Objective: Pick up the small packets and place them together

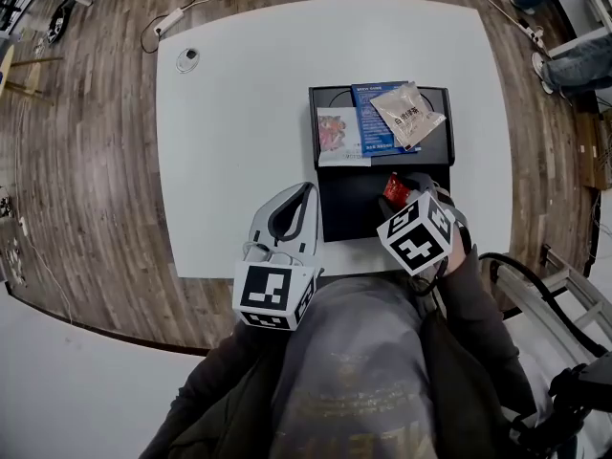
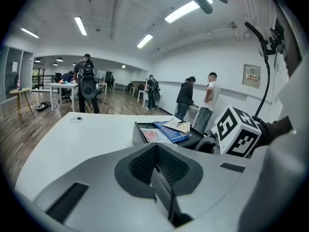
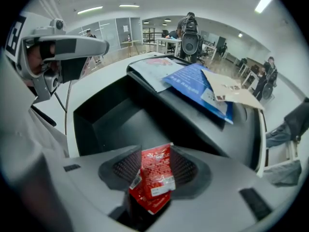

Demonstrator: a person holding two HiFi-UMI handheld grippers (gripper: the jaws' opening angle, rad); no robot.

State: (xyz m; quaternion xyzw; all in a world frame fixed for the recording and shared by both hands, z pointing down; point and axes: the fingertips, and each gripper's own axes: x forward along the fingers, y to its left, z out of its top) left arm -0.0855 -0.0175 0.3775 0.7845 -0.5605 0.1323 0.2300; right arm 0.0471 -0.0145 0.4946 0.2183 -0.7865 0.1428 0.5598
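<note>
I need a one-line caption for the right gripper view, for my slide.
Red packet between the right gripper's open jaws, above the black tray.

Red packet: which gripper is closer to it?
Right. The red packet sits inside the right gripper, jaws open, above the black tray; the left gripper, shut and empty, hovers over the table beside the tray.

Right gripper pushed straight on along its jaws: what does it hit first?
Probably the black tray's bare floor; the red packet between the right gripper's jaws would land first. Depth unclear.
</note>
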